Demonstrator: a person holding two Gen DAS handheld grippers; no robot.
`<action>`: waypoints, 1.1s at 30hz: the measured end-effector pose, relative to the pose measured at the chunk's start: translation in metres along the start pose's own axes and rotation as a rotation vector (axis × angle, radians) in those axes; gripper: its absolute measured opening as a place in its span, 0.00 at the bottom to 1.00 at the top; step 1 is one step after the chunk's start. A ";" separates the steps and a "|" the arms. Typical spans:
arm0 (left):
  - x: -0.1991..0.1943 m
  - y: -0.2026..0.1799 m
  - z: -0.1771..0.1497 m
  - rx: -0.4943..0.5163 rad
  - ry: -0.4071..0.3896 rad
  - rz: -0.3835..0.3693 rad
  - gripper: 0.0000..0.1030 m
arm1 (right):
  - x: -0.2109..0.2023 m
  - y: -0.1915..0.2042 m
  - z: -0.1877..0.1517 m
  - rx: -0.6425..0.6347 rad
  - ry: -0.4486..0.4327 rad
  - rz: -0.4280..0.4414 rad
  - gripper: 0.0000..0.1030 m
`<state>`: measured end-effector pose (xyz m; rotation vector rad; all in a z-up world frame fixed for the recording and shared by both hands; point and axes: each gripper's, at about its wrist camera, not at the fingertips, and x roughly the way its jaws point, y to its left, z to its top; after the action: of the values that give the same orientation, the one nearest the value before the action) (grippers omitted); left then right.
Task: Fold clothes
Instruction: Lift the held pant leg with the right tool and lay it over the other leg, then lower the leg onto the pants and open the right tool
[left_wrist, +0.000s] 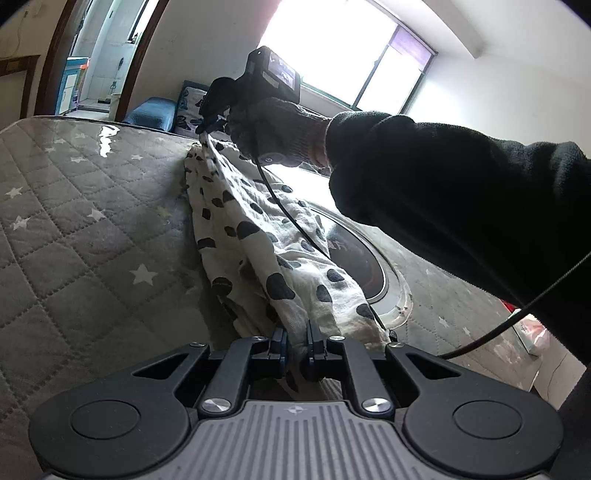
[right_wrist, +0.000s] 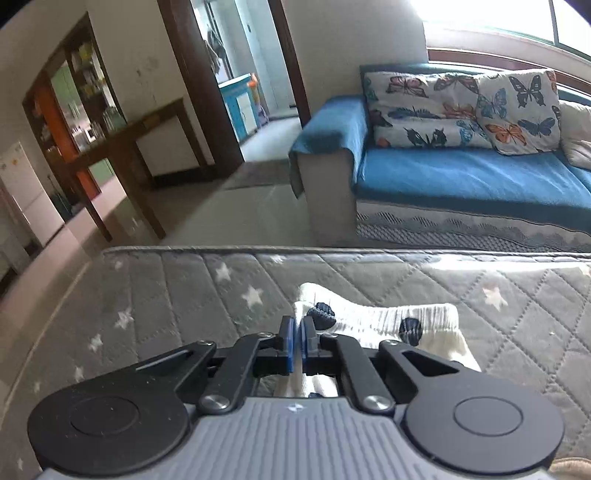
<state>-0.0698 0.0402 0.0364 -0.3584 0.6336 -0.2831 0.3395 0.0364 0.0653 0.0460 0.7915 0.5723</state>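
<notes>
Garment (left_wrist: 258, 236) stretched btwn both tongs, sofa (right_wrist: 461, 173) right-only

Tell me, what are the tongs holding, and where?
Both hold the spotted cloth. The left tongs pinch its near end; the right tongs pinch its far end, lifted above the table.

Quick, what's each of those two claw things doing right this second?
Left gripper: closed, pinching one end of the spotted white garment.
Right gripper: closed on the garment's other end, lifting it above the grey star-patterned mattress.
</notes>
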 end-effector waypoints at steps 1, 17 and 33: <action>0.001 0.001 -0.001 -0.005 0.004 0.004 0.11 | 0.002 0.001 -0.001 -0.005 0.008 0.006 0.03; -0.001 0.002 -0.001 -0.037 0.026 0.019 0.14 | -0.017 -0.022 -0.013 -0.034 0.068 0.018 0.15; -0.010 0.001 0.049 0.029 -0.028 0.161 0.26 | -0.061 -0.083 -0.015 -0.050 0.068 -0.042 0.17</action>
<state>-0.0472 0.0566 0.0782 -0.2817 0.6264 -0.1331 0.3339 -0.0666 0.0739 -0.0365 0.8422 0.5559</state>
